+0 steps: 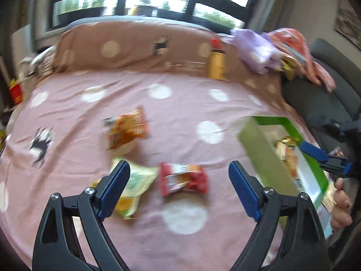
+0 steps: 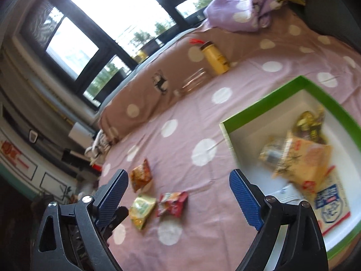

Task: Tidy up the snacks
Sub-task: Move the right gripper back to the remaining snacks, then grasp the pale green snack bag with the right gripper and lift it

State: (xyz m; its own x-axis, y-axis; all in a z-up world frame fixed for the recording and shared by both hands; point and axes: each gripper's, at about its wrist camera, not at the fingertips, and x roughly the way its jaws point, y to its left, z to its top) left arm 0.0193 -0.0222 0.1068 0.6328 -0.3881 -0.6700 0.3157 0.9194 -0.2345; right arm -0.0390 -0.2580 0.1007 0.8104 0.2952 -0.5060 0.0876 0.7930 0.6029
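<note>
The left hand-held gripper (image 1: 179, 189) hovers over a bed, jaws spread wide and empty. Between and just beyond its blue fingers lies a red snack packet (image 1: 182, 178); a pale green packet (image 1: 133, 184) sits beside it, partly under the left finger, and an orange packet (image 1: 126, 128) lies farther off. All three rest loose on the pink polka-dot bedsheet (image 1: 180, 103).

The right hand-held gripper (image 2: 179, 195) is also wide open and holds nothing, near the green-rimmed box (image 2: 266, 100).

The step in hand appears to be collecting the remaining packets. Next, the left gripper likely needs to lower over the red packet and close on it.

The box has a white interior and already holds several snacks: a large tan packet (image 2: 304, 160), a gold-wrapped item (image 2: 309, 122) and a small packet (image 2: 270, 152). A yellow bottle (image 2: 215, 59) stands well apart by the pillow.
</note>
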